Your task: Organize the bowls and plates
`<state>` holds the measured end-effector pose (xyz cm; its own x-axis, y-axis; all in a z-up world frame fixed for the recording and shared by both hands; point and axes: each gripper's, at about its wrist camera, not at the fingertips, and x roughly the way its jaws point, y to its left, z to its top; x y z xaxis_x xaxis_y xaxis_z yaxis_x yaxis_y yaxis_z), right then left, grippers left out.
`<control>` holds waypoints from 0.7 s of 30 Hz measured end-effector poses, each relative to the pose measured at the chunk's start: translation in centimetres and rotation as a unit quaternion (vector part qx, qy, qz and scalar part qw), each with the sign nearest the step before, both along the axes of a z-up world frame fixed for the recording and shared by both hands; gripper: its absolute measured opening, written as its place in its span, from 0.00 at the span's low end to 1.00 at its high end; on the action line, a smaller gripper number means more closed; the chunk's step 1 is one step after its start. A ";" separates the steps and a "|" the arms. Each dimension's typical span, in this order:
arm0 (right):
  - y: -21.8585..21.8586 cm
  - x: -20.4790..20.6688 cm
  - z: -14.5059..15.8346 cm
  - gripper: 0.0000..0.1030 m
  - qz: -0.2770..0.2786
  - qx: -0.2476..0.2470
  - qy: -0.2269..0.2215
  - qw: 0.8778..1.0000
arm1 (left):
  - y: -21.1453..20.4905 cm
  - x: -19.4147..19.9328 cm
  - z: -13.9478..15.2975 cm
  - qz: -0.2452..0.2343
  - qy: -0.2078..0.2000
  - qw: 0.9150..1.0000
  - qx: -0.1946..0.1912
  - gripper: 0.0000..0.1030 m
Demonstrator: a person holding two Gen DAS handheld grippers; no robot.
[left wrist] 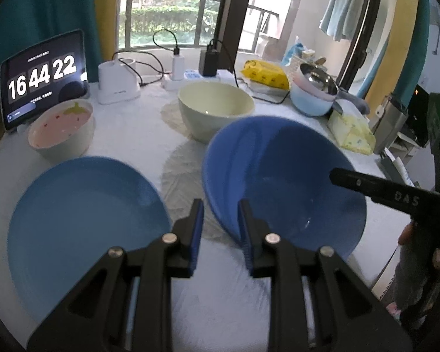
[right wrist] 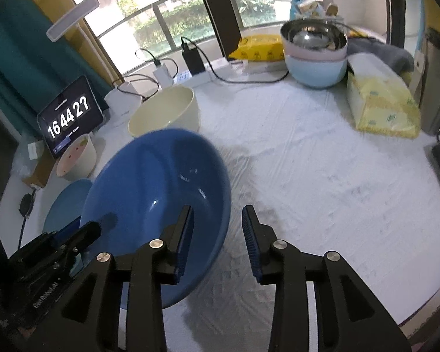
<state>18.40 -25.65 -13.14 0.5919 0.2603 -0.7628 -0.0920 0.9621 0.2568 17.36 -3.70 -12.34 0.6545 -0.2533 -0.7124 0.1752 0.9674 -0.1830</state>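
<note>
Tablet screen showing large white clock digits 16 44 22, smaller lines above and below too small to read, raised letters DAS on the right gripper finger

The blue bowl is glossy and smooth, the cream bowl likewise — the steel bowl is shiny metal, and the white tablecloth is matt, wrinkled fabric.
</note>
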 end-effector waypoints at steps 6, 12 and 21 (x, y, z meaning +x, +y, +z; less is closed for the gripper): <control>-0.3 0.9 0.8 0.35 0.004 -0.009 -0.010 1.000 | 1.7 -0.1 1.5 0.018 -0.020 1.000 0.006 0.24; 0.4 1.6 1.5 0.35 0.017 -0.013 -0.019 1.000 | 3.0 1.2 1.9 0.045 -0.024 0.999 0.014 0.25; 0.6 3.1 2.2 0.35 0.019 -0.018 -0.028 0.999 | 3.1 3.4 3.1 0.053 -0.041 0.998 0.020 0.28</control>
